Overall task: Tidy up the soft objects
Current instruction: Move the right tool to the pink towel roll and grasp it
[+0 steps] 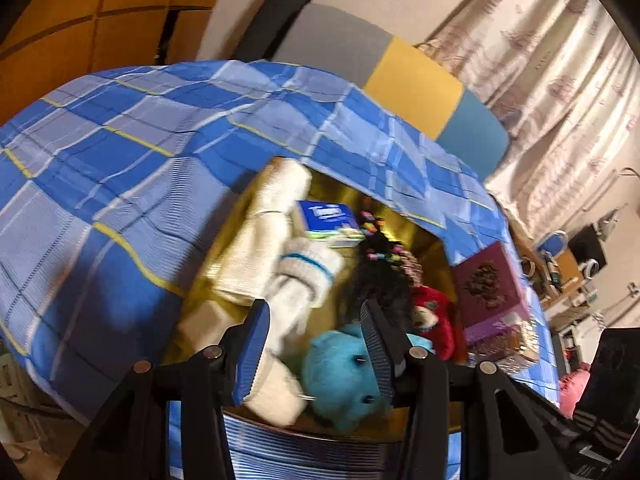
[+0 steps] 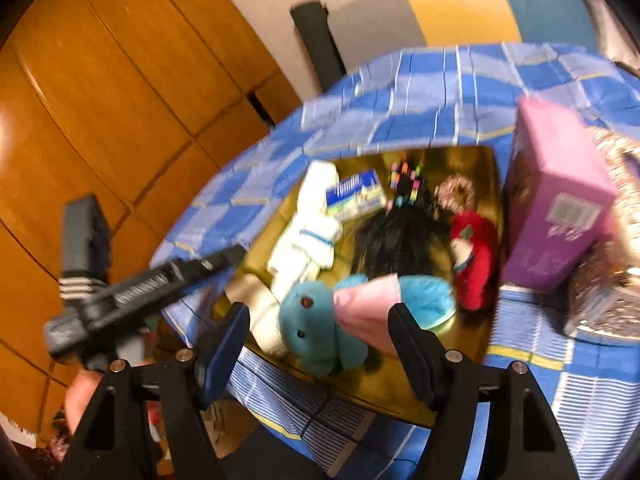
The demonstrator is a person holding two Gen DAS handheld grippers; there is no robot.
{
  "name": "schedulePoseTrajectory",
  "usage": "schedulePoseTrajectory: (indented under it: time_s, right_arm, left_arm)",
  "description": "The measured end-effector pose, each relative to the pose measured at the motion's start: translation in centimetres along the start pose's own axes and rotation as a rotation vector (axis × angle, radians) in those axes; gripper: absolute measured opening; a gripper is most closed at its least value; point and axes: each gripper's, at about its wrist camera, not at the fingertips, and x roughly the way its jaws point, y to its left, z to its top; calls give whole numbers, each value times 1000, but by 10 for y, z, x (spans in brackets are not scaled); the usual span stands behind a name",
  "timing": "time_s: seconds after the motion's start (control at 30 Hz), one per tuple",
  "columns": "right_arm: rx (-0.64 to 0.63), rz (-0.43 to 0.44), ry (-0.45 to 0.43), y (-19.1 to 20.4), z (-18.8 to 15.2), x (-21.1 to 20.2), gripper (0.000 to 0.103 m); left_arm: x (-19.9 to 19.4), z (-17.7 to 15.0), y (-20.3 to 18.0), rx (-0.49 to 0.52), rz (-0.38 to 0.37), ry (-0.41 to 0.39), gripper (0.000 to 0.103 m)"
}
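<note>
A gold tray [image 2: 472, 160] lies on the blue plaid cloth and holds soft things: a blue plush toy in a pink dress [image 2: 320, 320], white socks [image 2: 308, 236], a black wig with coloured clips [image 2: 400, 236] and a red-dressed doll [image 2: 476, 256]. My right gripper [image 2: 320, 344] is open above the blue plush, with nothing between its fingers. My left gripper [image 1: 316, 340] is open over the tray, its fingers on either side of the socks [image 1: 296, 272] and the blue plush [image 1: 340, 376]. The left gripper's body [image 2: 132, 292] shows in the right wrist view.
A purple box [image 2: 556, 200] stands at the tray's right edge, next to a glittery bag [image 2: 612, 272]. A blue tissue pack [image 2: 356, 194] lies in the tray. A wooden wardrobe [image 2: 120, 100] is at the left, curtains [image 1: 560, 80] at the right.
</note>
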Motion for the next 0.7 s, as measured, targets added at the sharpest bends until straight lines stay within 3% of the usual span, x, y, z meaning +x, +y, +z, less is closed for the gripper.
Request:
schedulePoseTrajectory:
  time_s: [0.2, 0.53, 0.7]
  right_arm:
    - [10, -49, -211, -26, -3, -71, 73]
    - [209, -192, -328, -119, -15, -142, 73]
    - [288, -290, -334, -174, -27, -166, 74]
  left_arm:
    - [0, -9, -34, 63, -45, -1, 48]
    - [5, -19, -97, 164, -101, 20, 48]
    - [2, -24, -123, 208, -161, 27, 48]
